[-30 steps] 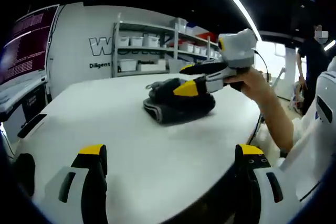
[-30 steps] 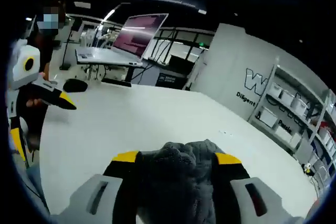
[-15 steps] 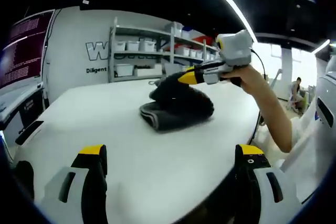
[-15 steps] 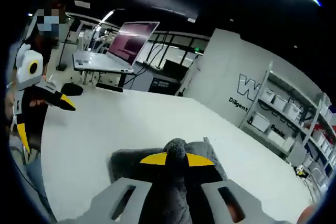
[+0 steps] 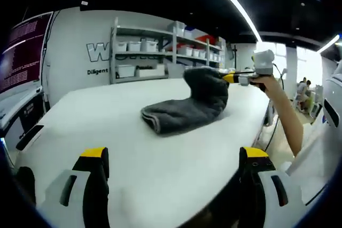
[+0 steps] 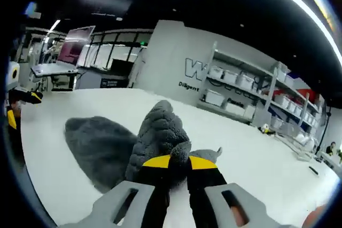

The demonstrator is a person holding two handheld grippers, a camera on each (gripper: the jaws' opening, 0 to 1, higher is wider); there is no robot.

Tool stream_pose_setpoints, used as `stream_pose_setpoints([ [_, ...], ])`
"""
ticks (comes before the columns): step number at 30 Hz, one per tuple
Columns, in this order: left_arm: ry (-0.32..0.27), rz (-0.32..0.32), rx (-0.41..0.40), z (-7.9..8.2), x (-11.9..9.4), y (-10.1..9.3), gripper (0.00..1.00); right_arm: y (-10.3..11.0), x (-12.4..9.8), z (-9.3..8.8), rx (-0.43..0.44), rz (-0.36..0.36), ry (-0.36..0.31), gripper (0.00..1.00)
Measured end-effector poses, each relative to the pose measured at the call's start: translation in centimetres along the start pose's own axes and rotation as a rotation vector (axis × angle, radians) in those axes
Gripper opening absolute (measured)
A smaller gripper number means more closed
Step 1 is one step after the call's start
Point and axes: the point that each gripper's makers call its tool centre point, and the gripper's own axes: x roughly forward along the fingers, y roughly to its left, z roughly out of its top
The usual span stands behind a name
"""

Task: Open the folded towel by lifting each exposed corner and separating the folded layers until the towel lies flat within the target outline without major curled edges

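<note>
Dark grey towel (image 5: 184, 109) on the white table (image 5: 133, 148), lower layers flat, upper layer pulled up at one corner. Right gripper (image 6: 172, 162) with yellow-tipped jaws pinched together on that raised fold, the fabric bunched above the tips; seen from the left gripper view as the right gripper (image 5: 235, 78) out past the towel's lifted end, held by a hand (image 5: 265, 83). Left gripper (image 5: 173, 156) low over the near table edge, jaws spread wide, nothing between them, well apart from the towel. Shelving (image 5: 160, 52) with white bins against the far wall.
</note>
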Motion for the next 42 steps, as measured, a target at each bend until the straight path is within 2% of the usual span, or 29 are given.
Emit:
stream_pose_setpoints([
  [4, 0.013, -0.011, 0.007, -0.1, 0.4, -0.5, 0.99, -1.6, -0.9, -5.7, 0.098, -0.029, 0.100, 0.07],
  [7, 0.027, -0.023, 0.015, -0.2, 0.8, -1.0, 0.99, -1.2, -1.3, -8.1, 0.108, -0.022, 0.132, 0.07],
  [11, 0.036, -0.027, 0.020, -0.3, 0.9, -1.4, 0.99, 0.0, -2.4, -8.2, 0.086, -0.004, 0.136, 0.07],
  [16, 0.041, -0.026, 0.021, -0.3, 1.0, -1.6, 0.99, 2.8, -4.4, -7.7, 0.035, 0.067, 0.137, 0.07],
  [18, 0.044, -0.025, 0.021, -0.3, 1.0, -1.6, 0.99, 5.0, -5.3, -7.5, -0.004, 0.132, 0.120, 0.06],
  [19, 0.044, -0.025, 0.021, -0.3, 1.0, -1.6, 0.99, 5.4, -5.4, -7.5, -0.011, 0.143, 0.119, 0.06],
  [22, 0.048, -0.023, 0.021, -0.5, 1.0, -1.4, 0.99, 9.5, -7.0, -6.8, -0.035, 0.258, 0.078, 0.06],
  [27, 0.056, -0.011, 0.008, -1.0, 1.3, -0.7, 0.99, 16.6, -8.0, -5.1, 0.024, 0.480, 0.013, 0.07],
  [30, 0.064, 0.008, 0.005, -1.4, 0.9, -0.1, 0.99, 19.8, -7.0, -4.2, 0.020, 0.536, 0.007, 0.07],
  [34, 0.054, 0.021, -0.008, -1.6, -0.1, 0.4, 0.99, 23.5, -5.6, -2.9, -0.081, 0.582, 0.014, 0.07],
  [39, 0.048, 0.064, -0.032, -2.2, -1.7, 1.5, 0.99, 30.2, -3.5, -0.6, -0.084, 0.701, -0.002, 0.07],
  [40, 0.046, 0.072, -0.037, -2.3, -2.1, 1.7, 0.99, 31.4, -3.1, -0.3, -0.083, 0.707, 0.002, 0.07],
  [41, 0.046, 0.080, -0.040, -2.4, -2.4, 1.9, 0.99, 33.0, -2.6, 0.3, -0.121, 0.716, -0.007, 0.07],
  [42, 0.044, 0.090, -0.043, -2.4, -2.8, 2.2, 0.99, 33.7, -2.2, 0.5, -0.145, 0.716, -0.005, 0.07],
])
